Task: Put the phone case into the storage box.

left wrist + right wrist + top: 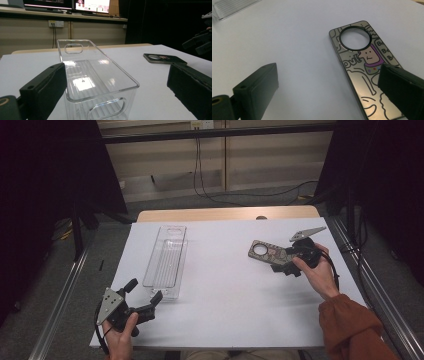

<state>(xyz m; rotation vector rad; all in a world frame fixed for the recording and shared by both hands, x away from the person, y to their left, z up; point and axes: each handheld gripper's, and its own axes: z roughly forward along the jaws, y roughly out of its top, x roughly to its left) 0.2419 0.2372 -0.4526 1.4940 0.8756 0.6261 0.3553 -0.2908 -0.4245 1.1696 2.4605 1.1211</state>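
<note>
My high view looks down and forward over the whole table (225,290). My left gripper view sits low, facing the clear tray (95,77) toward twelve o'clock. My right gripper view hangs close over the flat tag (362,72), which all three views share.

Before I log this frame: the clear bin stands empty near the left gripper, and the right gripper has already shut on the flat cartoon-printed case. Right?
Not quite. The right gripper is open, its jaws wide apart above the cartoon-printed case, which lies flat on the table, as the right gripper view shows. The clear bin does stand empty near the left gripper.
</note>
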